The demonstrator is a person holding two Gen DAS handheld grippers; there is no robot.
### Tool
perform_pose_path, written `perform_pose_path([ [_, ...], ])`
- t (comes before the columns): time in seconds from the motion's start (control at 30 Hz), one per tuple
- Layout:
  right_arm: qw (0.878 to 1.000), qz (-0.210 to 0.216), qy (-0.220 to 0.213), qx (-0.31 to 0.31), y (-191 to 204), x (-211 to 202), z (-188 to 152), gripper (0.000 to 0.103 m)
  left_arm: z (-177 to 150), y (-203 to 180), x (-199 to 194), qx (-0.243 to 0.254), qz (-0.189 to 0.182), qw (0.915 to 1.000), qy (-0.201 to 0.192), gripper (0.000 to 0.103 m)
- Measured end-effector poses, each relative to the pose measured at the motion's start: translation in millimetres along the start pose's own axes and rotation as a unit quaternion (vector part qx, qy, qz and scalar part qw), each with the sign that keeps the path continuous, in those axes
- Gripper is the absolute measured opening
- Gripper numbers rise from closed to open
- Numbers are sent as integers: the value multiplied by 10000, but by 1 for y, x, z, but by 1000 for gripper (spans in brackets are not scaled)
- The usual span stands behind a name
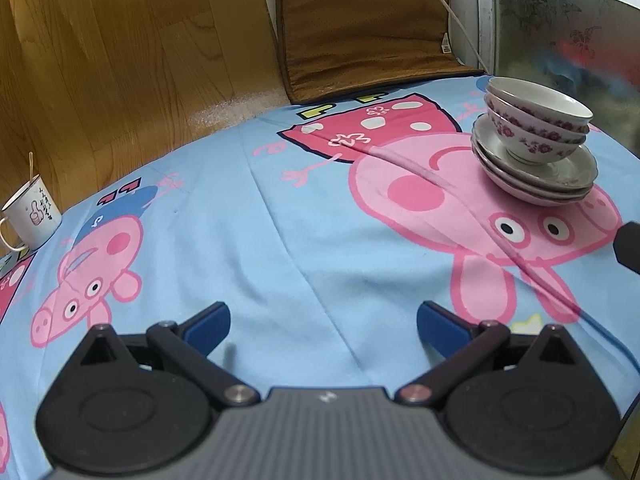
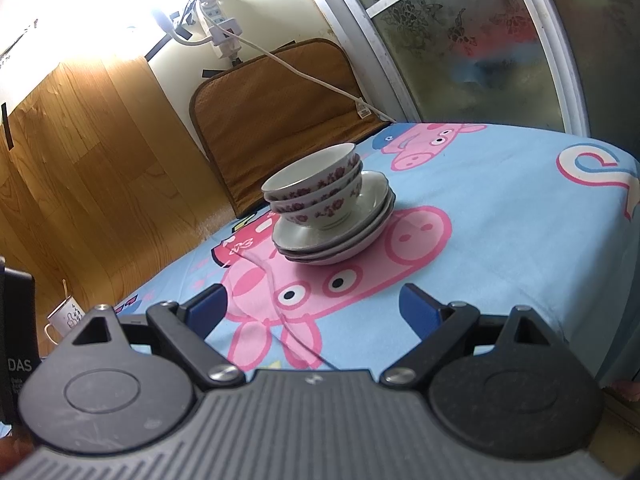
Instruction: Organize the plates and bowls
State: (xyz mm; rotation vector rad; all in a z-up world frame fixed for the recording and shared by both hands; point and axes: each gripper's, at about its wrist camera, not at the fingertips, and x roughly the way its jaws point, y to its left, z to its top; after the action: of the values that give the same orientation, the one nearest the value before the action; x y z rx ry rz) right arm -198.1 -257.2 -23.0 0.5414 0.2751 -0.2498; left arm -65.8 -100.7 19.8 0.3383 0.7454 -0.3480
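Between the blue pads of the left hand-held gripper (image 1: 323, 326) lies only cartoon-printed cloth: its jaws stand wide and hold nothing, low over the near part of the table (image 1: 248, 216). The right hand-held gripper (image 2: 312, 312) is likewise wide and empty, aimed straight at the crockery.

That crockery already sits as one pile: nested floral bowls (image 2: 318, 192), three as far as the rims show, stand upright on a stack of pale plates (image 2: 340, 240), toward the far right of the table in the left view. No loose plate or bowl shows anywhere else, so by my judgement the sorting is finished or nearly so, and both grippers are clear of the pile. If the pile must still be shifted, the next move calls for a grip on a plate rim from the side, kept level, since the bowls ride high and could slide or tip.

Off at the far left edge stands a white mug (image 1: 34, 214) with a stick in it, well apart from the pile. A brown cushion (image 2: 272, 120) leans at the back wall, a white cable (image 2: 304, 72) trailing over it. Nothing stands between either gripper and the stack
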Motion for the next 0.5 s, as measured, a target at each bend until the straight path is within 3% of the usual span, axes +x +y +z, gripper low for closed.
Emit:
perform_pose_path([
  [0.13, 10000, -6, -56, 19, 0, -2, 1, 95, 3, 0, -7, -60, -21, 9998, -174, 103],
  [0.3, 9998, -6, -218, 8, -2, -6, 3, 95, 9, 6, -30, -356, -74, 9961, -798, 103],
  [0.5, 9998, -5, -212, 53, -3, -6, 4, 95, 13, 11, -46, -551, 215, 9899, -1286, 103],
])
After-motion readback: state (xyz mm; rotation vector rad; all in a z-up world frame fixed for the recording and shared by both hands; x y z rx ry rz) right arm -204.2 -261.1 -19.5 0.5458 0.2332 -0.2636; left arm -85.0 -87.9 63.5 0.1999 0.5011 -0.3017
